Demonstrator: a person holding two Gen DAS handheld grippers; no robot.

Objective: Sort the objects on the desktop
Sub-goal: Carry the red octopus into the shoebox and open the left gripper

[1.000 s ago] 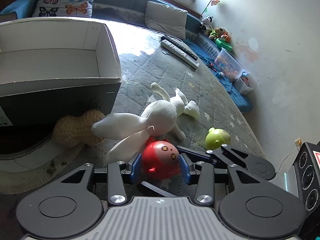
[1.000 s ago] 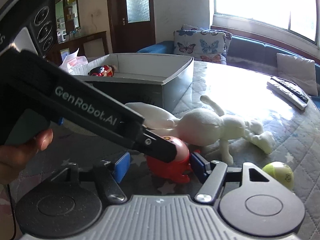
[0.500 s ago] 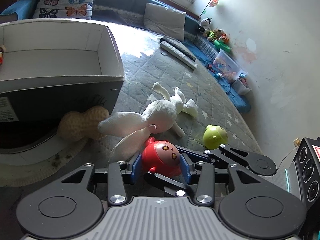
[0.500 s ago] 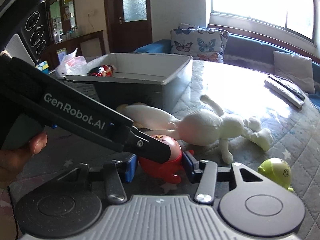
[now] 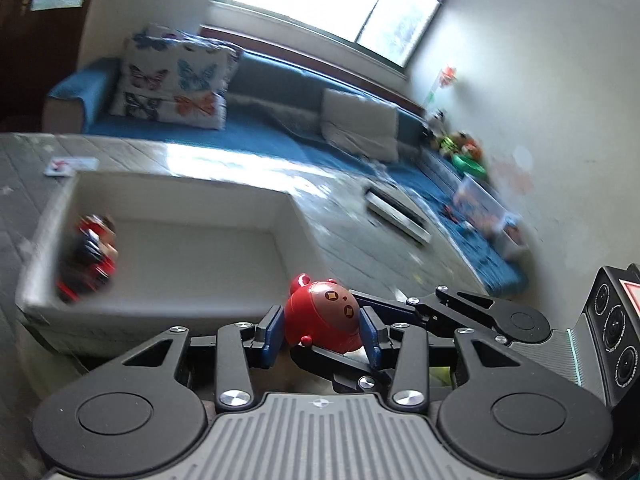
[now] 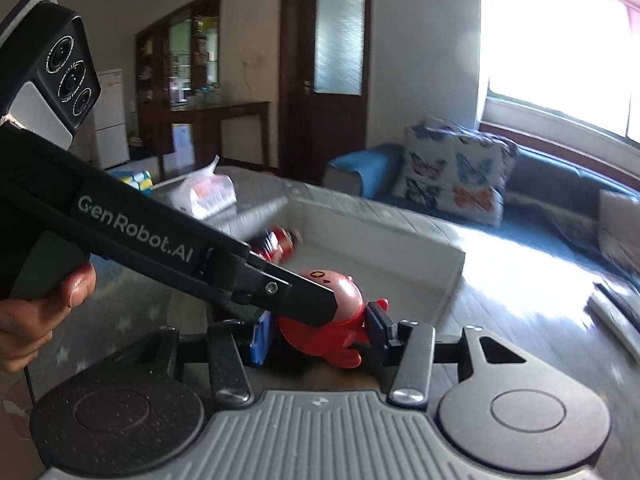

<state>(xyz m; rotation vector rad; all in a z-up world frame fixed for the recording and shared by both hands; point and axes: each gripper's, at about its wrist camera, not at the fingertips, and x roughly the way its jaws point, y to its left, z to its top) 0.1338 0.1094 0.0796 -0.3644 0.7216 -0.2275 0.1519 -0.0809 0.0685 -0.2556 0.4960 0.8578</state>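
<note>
While both tools (image 5: 322, 330) (image 6: 318, 330) clamp 1 red toy (image 5: 324, 320), the white box (image 5: 180, 256) holds another toy (image 5: 88, 258).

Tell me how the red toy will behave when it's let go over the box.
The red toy looks like smooth hard plastic, so it probably keeps its shape and may slip between the pads. Both the left gripper and the right gripper clamp it. Its rounded body will likely roll or bounce once it lands in the box.
</note>
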